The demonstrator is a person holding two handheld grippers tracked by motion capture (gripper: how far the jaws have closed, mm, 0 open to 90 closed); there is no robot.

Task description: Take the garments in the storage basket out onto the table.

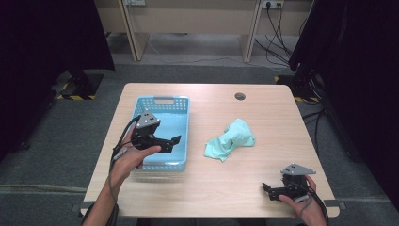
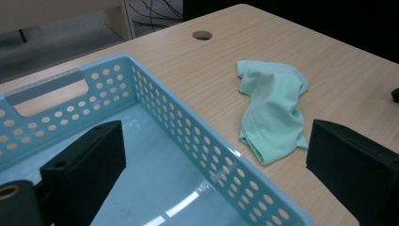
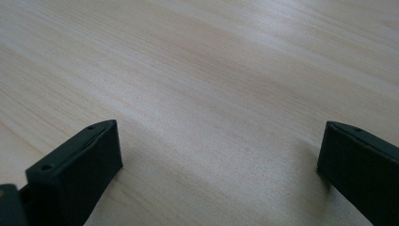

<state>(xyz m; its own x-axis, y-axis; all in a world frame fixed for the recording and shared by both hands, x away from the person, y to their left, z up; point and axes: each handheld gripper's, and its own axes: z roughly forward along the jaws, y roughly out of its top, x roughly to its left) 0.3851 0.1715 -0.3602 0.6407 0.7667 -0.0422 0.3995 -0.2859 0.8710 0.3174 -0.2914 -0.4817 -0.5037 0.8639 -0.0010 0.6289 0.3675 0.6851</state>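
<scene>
A crumpled mint-green cloth (image 1: 231, 138) (image 2: 273, 106) lies on the wooden table right of centre. A light blue perforated basket (image 1: 181, 123) (image 2: 202, 146) stands to its left, and nothing lies inside it. My left gripper (image 1: 175, 141) (image 2: 214, 155) hovers open over the basket's near half, pointing right toward the cloth. Low over the table's near right corner, my right gripper (image 1: 266, 189) (image 3: 219, 155) stands open with bare wood between its jaws.
A round cable hole (image 1: 240, 96) (image 2: 202, 35) sits near the table's far edge. Beyond the table are a wooden desk frame (image 1: 188, 23), loose cables (image 1: 277, 33) on the grey floor, and black curtains on both sides.
</scene>
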